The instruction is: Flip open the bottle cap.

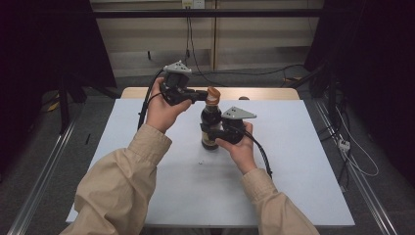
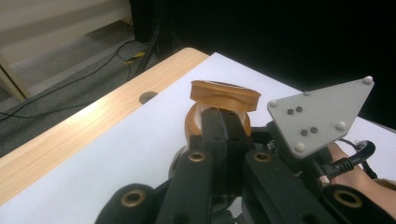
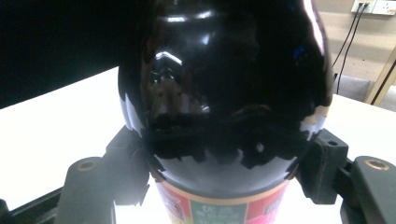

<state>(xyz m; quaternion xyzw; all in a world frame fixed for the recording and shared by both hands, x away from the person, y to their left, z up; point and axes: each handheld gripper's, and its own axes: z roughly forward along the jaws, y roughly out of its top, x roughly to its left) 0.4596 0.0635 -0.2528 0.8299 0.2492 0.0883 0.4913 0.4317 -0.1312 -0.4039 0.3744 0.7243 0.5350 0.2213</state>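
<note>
From above, my counter wears a white sheet, with a strip of bare wood along the far edge; grey floor, cables and dark curtains lie around it. A dark bottle stands upright near the middle. My left hand lifts the left gripper to the orange cap, jaws pointing right. My right hand holds the right gripper level at the bottle's body.

Along my left jaws, they are pressed together on the cap's neck — its flip lid tilts open above them. Wood strip and white sheet run off to the left; the other gripper's grey plate sits just beside.

Along my right jaws, they pinch the glossy black bottle from both sides — its coloured label shows below, white sheet behind, a wall socket far off.
</note>
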